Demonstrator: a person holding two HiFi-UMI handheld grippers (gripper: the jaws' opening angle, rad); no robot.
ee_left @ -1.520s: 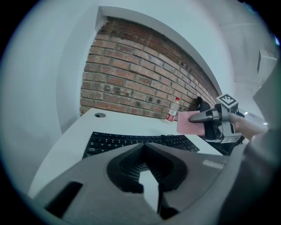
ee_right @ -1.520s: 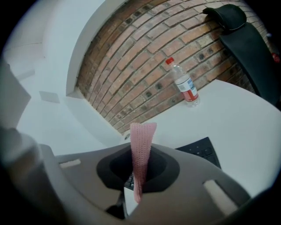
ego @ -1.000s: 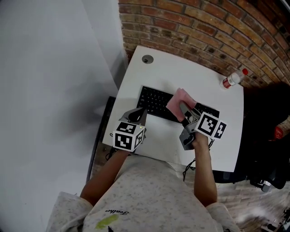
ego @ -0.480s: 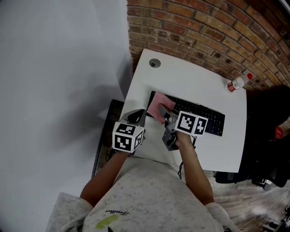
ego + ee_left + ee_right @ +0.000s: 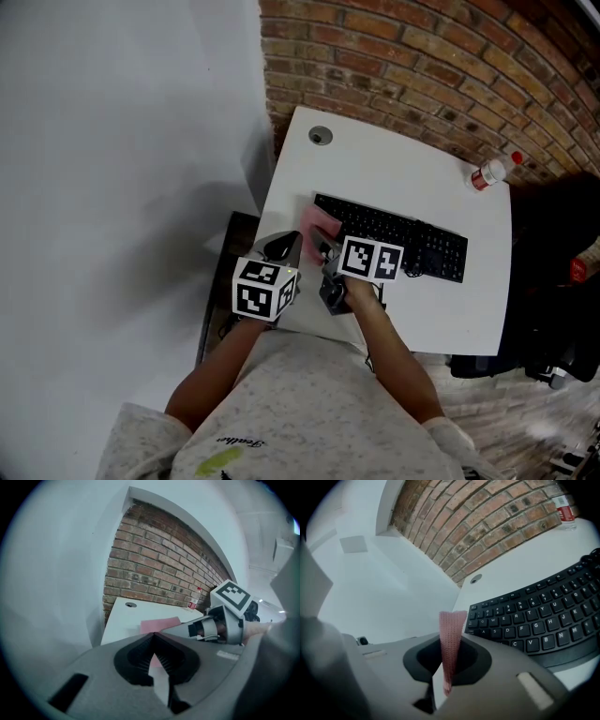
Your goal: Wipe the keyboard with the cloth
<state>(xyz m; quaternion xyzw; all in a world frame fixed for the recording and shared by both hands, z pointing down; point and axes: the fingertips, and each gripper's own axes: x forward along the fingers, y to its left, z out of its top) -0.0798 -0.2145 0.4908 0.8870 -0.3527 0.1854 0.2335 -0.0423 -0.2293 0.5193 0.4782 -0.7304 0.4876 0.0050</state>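
A black keyboard [image 5: 403, 236] lies across the white desk [image 5: 375, 159]. My right gripper [image 5: 322, 246] is shut on a pink cloth [image 5: 319, 223], which hangs at the keyboard's left end. In the right gripper view the pink cloth [image 5: 451, 644] stands pinched between the jaws, with the keyboard [image 5: 534, 620] to its right. My left gripper [image 5: 284, 246] hovers near the desk's front left corner, shut with nothing in it. In the left gripper view the cloth [image 5: 159, 625] and the right gripper [image 5: 180, 629] lie just ahead.
A small bottle with a red cap [image 5: 491, 172] lies at the desk's back right corner. A round cable grommet [image 5: 321, 135] sits at the back left. A brick wall [image 5: 422, 56] runs behind the desk. A dark chair [image 5: 553, 281] stands to the right.
My right gripper has dragged the pink cloth leftward along the keyboard, from its middle to its left end. The left gripper has stayed where it was.
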